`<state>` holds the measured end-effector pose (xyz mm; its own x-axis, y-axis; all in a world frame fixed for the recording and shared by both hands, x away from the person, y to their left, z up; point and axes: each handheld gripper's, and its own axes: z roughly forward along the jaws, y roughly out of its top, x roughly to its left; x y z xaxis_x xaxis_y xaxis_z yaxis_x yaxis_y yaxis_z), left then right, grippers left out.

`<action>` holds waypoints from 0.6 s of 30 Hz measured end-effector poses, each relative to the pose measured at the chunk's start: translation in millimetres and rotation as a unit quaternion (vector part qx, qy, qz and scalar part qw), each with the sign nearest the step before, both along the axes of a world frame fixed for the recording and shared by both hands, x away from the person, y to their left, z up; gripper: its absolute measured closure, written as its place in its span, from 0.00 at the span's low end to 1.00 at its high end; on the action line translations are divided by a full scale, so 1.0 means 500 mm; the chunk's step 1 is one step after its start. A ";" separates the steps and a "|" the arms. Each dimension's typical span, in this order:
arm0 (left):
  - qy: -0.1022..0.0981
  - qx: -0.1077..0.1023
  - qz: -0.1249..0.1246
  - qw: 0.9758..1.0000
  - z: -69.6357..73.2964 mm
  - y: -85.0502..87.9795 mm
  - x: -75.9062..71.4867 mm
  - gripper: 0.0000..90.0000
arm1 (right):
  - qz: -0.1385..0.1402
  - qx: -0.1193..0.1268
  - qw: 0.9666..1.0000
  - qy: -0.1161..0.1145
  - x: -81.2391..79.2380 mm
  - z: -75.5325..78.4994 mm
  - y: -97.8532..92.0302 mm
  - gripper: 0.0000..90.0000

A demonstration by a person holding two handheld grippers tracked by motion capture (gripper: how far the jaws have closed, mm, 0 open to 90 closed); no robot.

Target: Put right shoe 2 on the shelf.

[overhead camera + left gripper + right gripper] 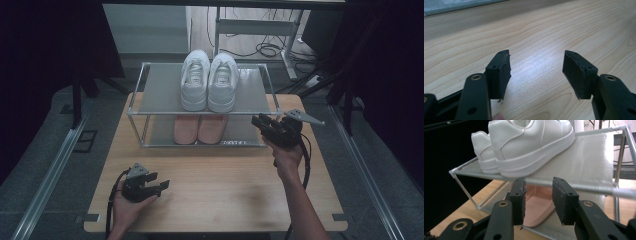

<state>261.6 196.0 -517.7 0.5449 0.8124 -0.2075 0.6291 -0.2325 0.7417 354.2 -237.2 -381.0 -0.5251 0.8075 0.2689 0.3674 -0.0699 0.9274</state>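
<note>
Two hand-held grippers work a wooden desk (215, 190). Nearest, the left hand-held gripper (161, 185) rests low, jaws released and empty. Farther on, the right hand-held gripper (257, 121), raised on an outstretched forearm, aims its parted, empty jaws at two pink shoes (199, 128) on the rack's (250, 90) lower shelf, lengthwise front-to-back beneath two white sneakers (209, 80).

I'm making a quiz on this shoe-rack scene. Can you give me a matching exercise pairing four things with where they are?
Things:
1. pair of white sneakers
2. pair of pink shoes
3. left gripper
4. right gripper

Places:
A. low over the bare wooden table, near its front left
B. rack's lower shelf
C. rack's top shelf
D. beside the rack's right front corner

Pairs: 1-C, 2-B, 3-A, 4-D
</note>
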 end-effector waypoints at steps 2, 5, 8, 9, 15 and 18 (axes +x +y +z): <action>0.003 0.001 0.002 1.000 -0.002 -0.001 0.001 0.44 | 0.002 -0.004 1.000 -0.002 -0.015 -0.010 -0.010 0.70; 0.003 0.002 -0.001 1.000 -0.003 -0.002 0.001 0.44 | 0.011 -0.015 1.000 -0.006 -0.031 -0.025 -0.016 0.70; 0.003 0.002 0.000 1.000 -0.003 -0.002 0.002 0.44 | 0.015 -0.017 1.000 -0.007 -0.041 -0.036 -0.021 0.70; 0.002 0.001 0.000 1.000 -0.002 -0.002 0.001 0.44 | 0.016 -0.016 1.000 -0.007 -0.046 -0.042 -0.023 0.70; 0.003 0.001 0.000 1.000 0.000 -0.002 0.001 0.44 | 0.021 -0.020 1.000 -0.002 -0.081 -0.087 -0.041 0.70; 0.003 0.002 0.000 1.000 -0.001 -0.003 0.001 0.44 | 0.023 -0.022 0.999 0.001 -0.088 -0.103 -0.045 0.70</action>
<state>262.2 194.5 -518.2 0.5428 0.8136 -0.2085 0.6343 -0.2343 0.7367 310.0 -259.6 -432.5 -0.5610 0.7939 0.2345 0.3713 -0.0118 0.9284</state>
